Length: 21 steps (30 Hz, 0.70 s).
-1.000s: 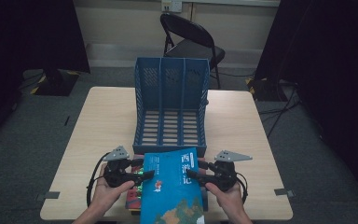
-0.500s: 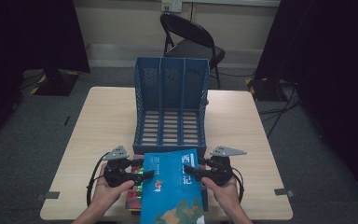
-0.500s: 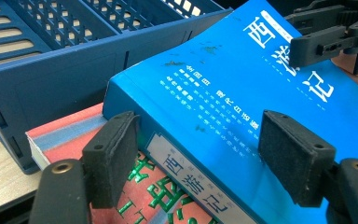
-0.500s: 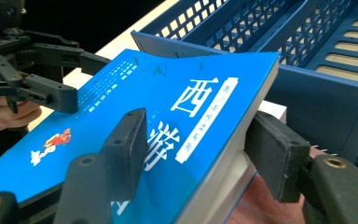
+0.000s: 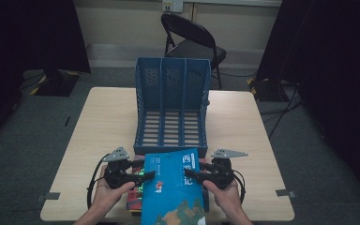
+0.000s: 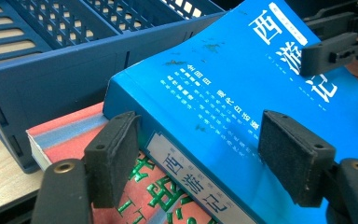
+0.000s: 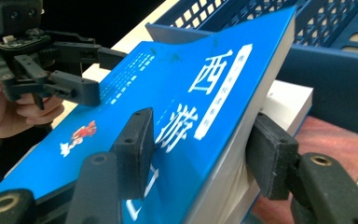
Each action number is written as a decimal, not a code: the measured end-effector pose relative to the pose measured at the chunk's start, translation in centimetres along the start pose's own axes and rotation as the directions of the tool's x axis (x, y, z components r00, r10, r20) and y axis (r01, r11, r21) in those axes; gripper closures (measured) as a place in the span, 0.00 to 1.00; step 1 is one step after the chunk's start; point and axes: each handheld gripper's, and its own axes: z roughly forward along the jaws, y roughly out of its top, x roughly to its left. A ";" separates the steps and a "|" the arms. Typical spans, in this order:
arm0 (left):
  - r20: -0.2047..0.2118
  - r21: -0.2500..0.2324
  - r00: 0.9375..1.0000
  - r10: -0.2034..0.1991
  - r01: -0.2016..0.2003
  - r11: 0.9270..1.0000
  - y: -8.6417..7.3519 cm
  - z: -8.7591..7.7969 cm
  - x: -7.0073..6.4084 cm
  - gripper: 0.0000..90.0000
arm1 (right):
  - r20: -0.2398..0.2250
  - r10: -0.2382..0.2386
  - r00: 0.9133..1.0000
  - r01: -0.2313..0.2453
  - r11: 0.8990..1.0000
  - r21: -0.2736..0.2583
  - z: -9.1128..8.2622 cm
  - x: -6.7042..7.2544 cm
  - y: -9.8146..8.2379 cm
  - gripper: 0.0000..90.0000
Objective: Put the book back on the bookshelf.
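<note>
- You are lifting the blue book (image 5: 173, 187) off the stack of books (image 6: 70, 140) at the near edge of the surface (image 5: 103, 122); its far end is tilted up toward the blue file rack (image 5: 172, 105).
- Judged progress: early. The book is picked up but not yet in the rack, and all three compartments are standing empty. Raising it, turning it upright and sliding it into a slot are left.
- Your left gripper (image 5: 143, 176) is straddling the spine edge, one pad (image 6: 114, 156) at the spine, the other over the cover; a firm clamp I cannot confirm.
- Your right gripper (image 5: 192, 173) is clenched across the page edge, pad (image 7: 135, 144) on the cover, the other beneath.
- Both hands are sitting low and level, the grippers pointing inward at each other.
</note>
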 end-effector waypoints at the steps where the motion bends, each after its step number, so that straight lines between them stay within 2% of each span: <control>1: 0.000 0.001 1.000 -0.003 0.003 1.000 0.0 0.0 0.0 0.32 | -0.002 0.000 1.000 0.000 1.000 0.001 -0.1 0.1 -0.1 0.51; 8: 0.005 0.019 1.000 -0.014 0.014 1.000 0.2 0.0 0.1 0.32 | -0.040 0.022 0.999 -0.022 1.000 0.003 0.4 -0.2 0.3 0.53; 14: 0.004 0.024 1.000 -0.022 0.022 0.999 0.2 0.0 0.1 0.32 | -0.060 0.019 0.998 -0.016 0.999 0.042 1.4 -0.3 1.2 0.53; 16: 0.001 0.022 1.000 -0.020 0.020 1.000 0.2 0.0 0.1 0.32 | -0.059 0.002 0.998 0.000 0.999 0.037 1.9 -0.3 1.6 0.53; 18: 0.002 0.018 1.000 -0.020 0.020 1.000 0.2 0.0 0.0 0.31 | -0.074 -0.005 0.997 0.008 0.999 0.036 2.5 -0.1 1.9 0.52; 19: 0.001 0.014 1.000 -0.019 0.019 1.000 0.2 0.1 0.0 0.31 | -0.083 -0.009 0.996 0.013 0.998 0.058 3.2 0.0 2.2 0.50; 21: 0.000 0.011 1.000 -0.018 0.018 1.000 0.1 0.1 0.0 0.31 | -0.098 -0.006 0.995 0.013 0.998 0.069 3.7 0.1 2.3 0.51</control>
